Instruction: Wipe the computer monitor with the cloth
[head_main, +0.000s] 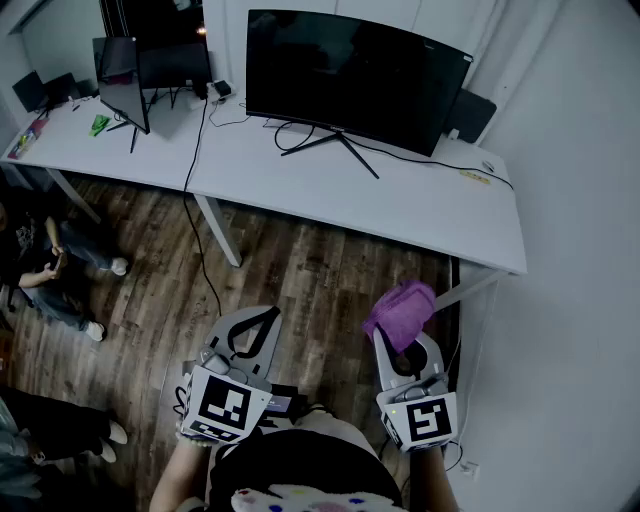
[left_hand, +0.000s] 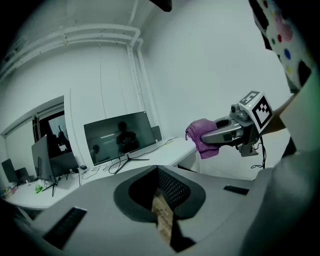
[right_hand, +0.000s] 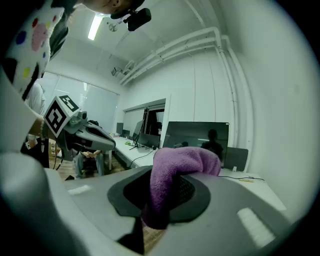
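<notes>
A large curved black monitor (head_main: 350, 75) stands switched off on the white table (head_main: 430, 205) ahead of me; it also shows in the left gripper view (left_hand: 120, 135) and the right gripper view (right_hand: 197, 132). My right gripper (head_main: 405, 335) is shut on a purple cloth (head_main: 400, 310), which bunches over its jaws (right_hand: 182, 162) well short of the table. The left gripper (head_main: 262, 318) hangs beside it, shut with nothing in it (left_hand: 159, 192). From the left gripper view, the right gripper (left_hand: 235, 132) and cloth (left_hand: 202, 135) appear at right.
A smaller monitor (head_main: 125, 80) stands on a second white table (head_main: 80, 150) at the left. Cables run behind the big monitor's stand (head_main: 335, 145). A person (head_main: 50, 260) sits low at the far left on the wooden floor. A white wall (head_main: 580, 300) closes the right.
</notes>
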